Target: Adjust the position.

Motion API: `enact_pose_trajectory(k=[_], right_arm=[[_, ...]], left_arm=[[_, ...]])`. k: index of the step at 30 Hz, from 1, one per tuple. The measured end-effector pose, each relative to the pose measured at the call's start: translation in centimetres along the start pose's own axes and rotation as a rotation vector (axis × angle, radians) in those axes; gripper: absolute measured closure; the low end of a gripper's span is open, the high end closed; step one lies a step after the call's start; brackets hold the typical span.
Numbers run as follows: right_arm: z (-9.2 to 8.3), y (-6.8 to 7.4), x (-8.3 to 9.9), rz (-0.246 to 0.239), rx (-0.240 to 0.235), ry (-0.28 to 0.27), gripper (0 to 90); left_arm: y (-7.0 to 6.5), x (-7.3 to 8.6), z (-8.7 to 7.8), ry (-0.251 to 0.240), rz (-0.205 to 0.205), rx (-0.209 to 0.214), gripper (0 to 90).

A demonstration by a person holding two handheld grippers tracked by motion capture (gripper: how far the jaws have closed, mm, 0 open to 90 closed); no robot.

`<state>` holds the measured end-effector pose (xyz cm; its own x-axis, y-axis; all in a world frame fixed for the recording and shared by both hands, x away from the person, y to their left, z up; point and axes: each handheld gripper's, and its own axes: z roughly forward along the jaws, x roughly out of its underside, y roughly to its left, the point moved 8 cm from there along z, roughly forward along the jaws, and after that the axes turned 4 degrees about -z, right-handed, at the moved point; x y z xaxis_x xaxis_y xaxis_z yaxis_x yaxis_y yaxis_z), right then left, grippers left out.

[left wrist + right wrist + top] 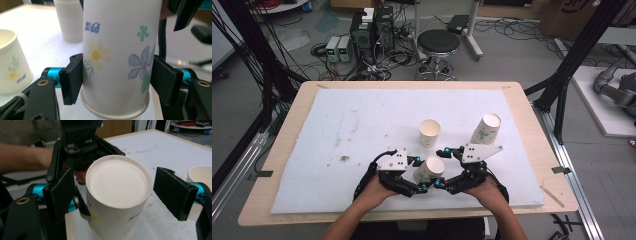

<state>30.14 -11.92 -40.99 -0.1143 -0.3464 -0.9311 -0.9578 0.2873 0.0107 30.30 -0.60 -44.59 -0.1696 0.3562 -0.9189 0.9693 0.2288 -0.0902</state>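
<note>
— Clamping down on my left side: the left claw has its black pads pressed on both flanks of the flowered paper cup, low down near its base. In the left gripper view the pads sit flush against the printed wall.

— So which way up is the cup?

— Upside down, I'd say. The wider rolled rim is at the bottom in the left gripper view, and the print reads inverted. It sits at the near edge of the tabletop, between my two hands.

— And your right?

— The right claw stands wide apart. In the right gripper view its pads flank the cup with a clear gap on each side, touching nothing. I'm looking straight at the cup's flat white bottom.

— What step is this?

— A handover, by my reading: the left has the cup, the right is letting it be. Next I'd lift with the left alone, keeping the squeeze light so the thin wall doesn't buckle.

— Anything further right?

— An upright cup mid-tabletop, then a stack of cups leaning beyond my right hand.
</note>
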Motion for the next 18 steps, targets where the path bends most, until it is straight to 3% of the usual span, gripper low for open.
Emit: enact_pose_trajectory(k=[6,12,18], right_arm=[[0.6,0.2,0.4,-0.03,0.005,0.047,18.5],[1.2,0.1,1.0,-0.047,0.012,0.099,18.5],[1.7,0.7,1.5,-0.084,-0.013,0.151,18.6]], left_arm=[[0.4,0.4,-1.0,0.173,0.043,-0.017,31.7],[0.3,0.5,-1.5,0.304,0.109,-0.011,31.8],[0.3,0.3,-1.6,0.407,0.159,0.003,31.9]])
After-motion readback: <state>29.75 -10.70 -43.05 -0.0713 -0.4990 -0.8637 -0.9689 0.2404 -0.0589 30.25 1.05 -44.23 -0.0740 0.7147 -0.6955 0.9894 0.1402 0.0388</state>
